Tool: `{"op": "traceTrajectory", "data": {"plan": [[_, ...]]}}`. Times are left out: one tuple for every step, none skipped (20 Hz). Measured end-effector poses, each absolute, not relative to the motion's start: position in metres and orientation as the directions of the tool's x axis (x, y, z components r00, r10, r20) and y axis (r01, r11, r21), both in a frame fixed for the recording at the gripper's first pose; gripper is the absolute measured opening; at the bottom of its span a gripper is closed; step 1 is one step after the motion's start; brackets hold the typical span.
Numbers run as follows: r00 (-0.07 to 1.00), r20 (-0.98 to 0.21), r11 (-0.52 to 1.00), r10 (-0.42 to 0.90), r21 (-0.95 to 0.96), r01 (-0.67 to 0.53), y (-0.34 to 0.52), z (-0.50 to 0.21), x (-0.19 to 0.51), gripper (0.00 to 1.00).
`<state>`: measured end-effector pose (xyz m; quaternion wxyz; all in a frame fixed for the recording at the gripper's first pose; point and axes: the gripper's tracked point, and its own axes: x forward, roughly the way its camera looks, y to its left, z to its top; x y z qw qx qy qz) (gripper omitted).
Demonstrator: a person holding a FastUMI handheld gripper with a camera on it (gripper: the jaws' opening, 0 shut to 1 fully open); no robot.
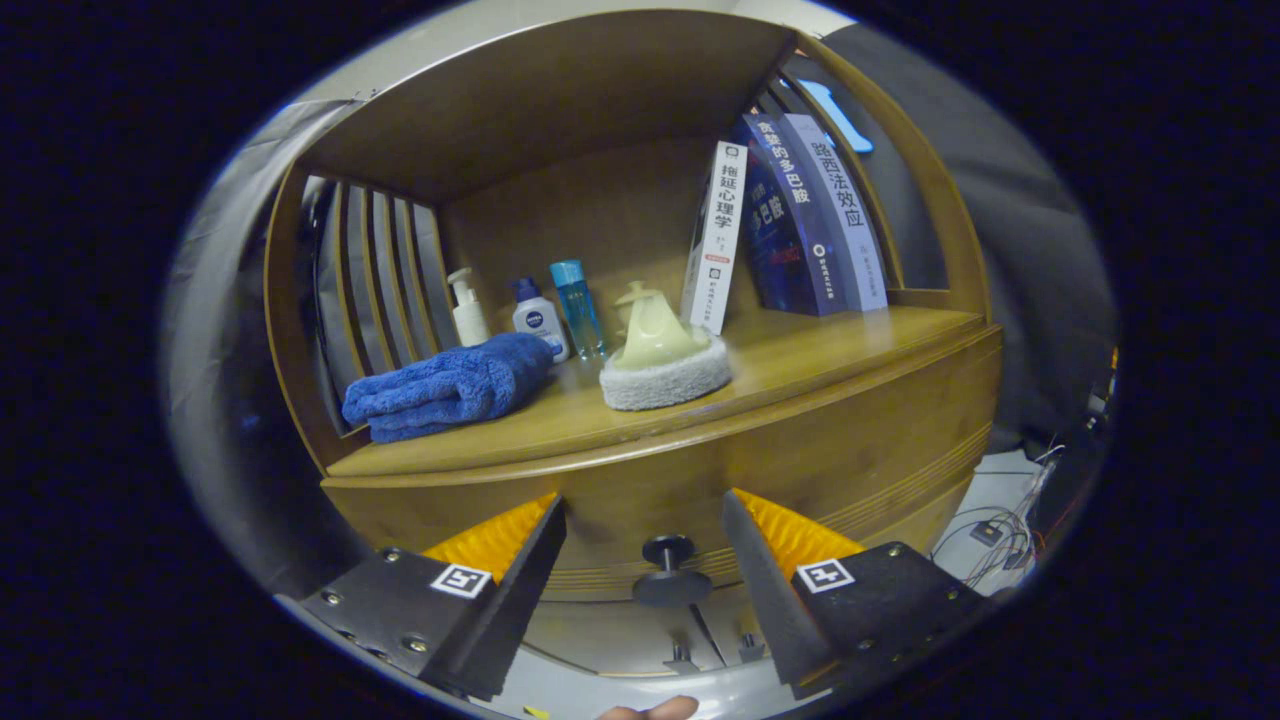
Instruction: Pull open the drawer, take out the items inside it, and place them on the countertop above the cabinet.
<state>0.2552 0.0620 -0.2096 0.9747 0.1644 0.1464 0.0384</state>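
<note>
- The drawer (700, 490), its wooden front closed, is seen below the countertop (800, 365) of the cabinet.
- Its dark round knob (668, 570) is framed between the two fingers of the gripper (645, 520), which are spread wide apart and touch nothing.
- On the countertop, a folded blue towel (450, 388) is laid beside a pale scrubbing brush (662, 360) with a white pad.
- Three bottles (540, 318) are lined up behind the towel.
- Three books (790, 225) are propped, leaning, further along the countertop beyond the brush.
- Cables (1000, 520) are strewn on the floor beside the cabinet.
</note>
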Motion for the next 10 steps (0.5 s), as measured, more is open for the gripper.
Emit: {"op": "traceTrajectory", "data": {"plan": [[0.954,-0.274,0.942,0.124,0.335,-0.026,0.062,-0.210,0.255,0.95],[0.953,-0.276,0.940,0.124,0.340,-0.024,0.062,-0.210,0.255,0.95],[0.953,-0.276,0.938,0.123,0.346,-0.021,0.062,-0.209,0.254,0.95],[0.954,-0.275,0.936,0.121,0.352,-0.017,0.063,-0.209,0.254,0.96],[0.957,-0.267,0.933,0.118,0.358,-0.015,0.062,-0.203,0.251,0.99],[0.960,-0.259,0.932,0.110,0.361,-0.010,0.060,-0.200,0.248,0.99],[0.962,-0.253,0.933,0.102,0.360,-0.004,0.058,-0.196,0.243,0.99],[0.964,-0.251,0.935,0.090,0.353,0.004,0.055,-0.193,0.238,0.99],[0.966,-0.247,0.939,0.081,0.345,0.010,0.052,-0.189,0.233,0.99],[0.968,-0.239,0.942,0.074,0.335,0.011,0.049,-0.184,0.227,0.99]]}}
